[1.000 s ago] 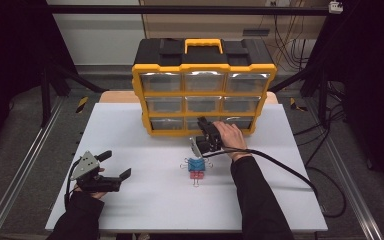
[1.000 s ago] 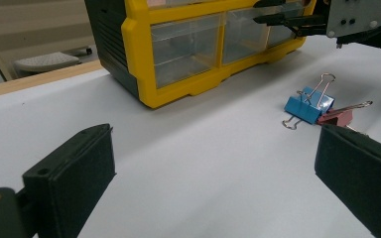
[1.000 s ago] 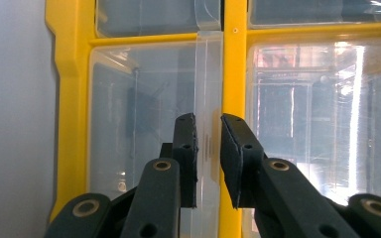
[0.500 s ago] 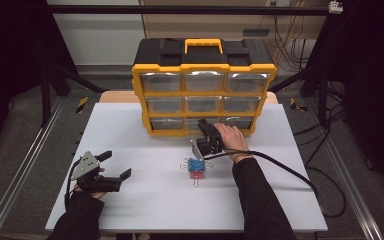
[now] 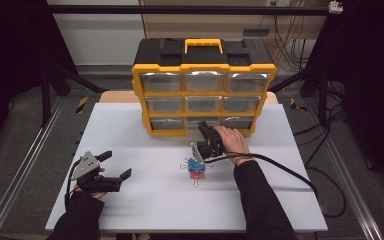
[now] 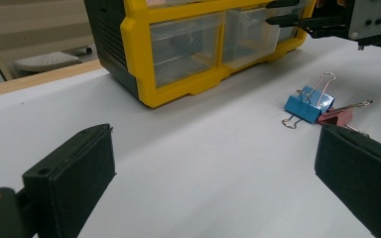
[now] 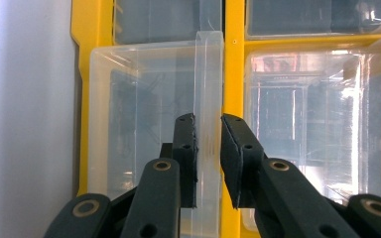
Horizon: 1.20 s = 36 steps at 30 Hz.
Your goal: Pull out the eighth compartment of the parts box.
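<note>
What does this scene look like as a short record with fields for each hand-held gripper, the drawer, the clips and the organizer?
right hand-held gripper: jaws closed on the drawer pull
drawer pull: clear tab on a bottom-row drawer
left hand-held gripper: open, holding nothing, low over the table
blue binder clip: on the table, touching the red one
red binder clip: beside the blue one
organizer: yellow and black, upright, nine clear drawers
table: white

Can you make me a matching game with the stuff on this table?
Things:
1. blue clip
2. pink clip
3. left tool
4. right tool

States:
A. jaws wide apart, nothing between them
B. closed on a clear drawer's pull
C. lies nearer the person, touching the other clip
D. lies nearer the yellow organizer

Pairs: 1-D, 2-C, 3-A, 4-B
</note>
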Tool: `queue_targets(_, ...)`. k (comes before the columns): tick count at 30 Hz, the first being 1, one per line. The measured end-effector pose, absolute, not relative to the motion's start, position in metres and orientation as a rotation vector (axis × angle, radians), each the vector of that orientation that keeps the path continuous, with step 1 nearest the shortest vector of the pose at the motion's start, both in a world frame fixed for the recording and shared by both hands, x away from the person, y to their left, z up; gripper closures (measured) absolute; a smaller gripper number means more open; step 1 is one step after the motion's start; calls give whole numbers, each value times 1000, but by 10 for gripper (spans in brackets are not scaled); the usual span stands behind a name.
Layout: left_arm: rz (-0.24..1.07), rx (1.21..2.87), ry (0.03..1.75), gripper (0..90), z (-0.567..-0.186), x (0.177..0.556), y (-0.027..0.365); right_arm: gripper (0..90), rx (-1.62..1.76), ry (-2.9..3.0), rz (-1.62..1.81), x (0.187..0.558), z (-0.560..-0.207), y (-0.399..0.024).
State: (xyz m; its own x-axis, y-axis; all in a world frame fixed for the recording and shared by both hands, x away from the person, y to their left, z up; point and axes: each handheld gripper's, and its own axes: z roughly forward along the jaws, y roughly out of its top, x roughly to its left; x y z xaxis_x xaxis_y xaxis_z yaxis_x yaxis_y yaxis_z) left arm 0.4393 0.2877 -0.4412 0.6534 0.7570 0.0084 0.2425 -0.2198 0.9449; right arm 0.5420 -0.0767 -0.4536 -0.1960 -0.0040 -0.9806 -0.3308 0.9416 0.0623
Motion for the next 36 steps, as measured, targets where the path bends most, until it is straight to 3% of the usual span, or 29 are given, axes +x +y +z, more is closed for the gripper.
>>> queue_targets(36,587,1771,804,14,-441,439,287,775,-304,1731,294,521,-455,-79)
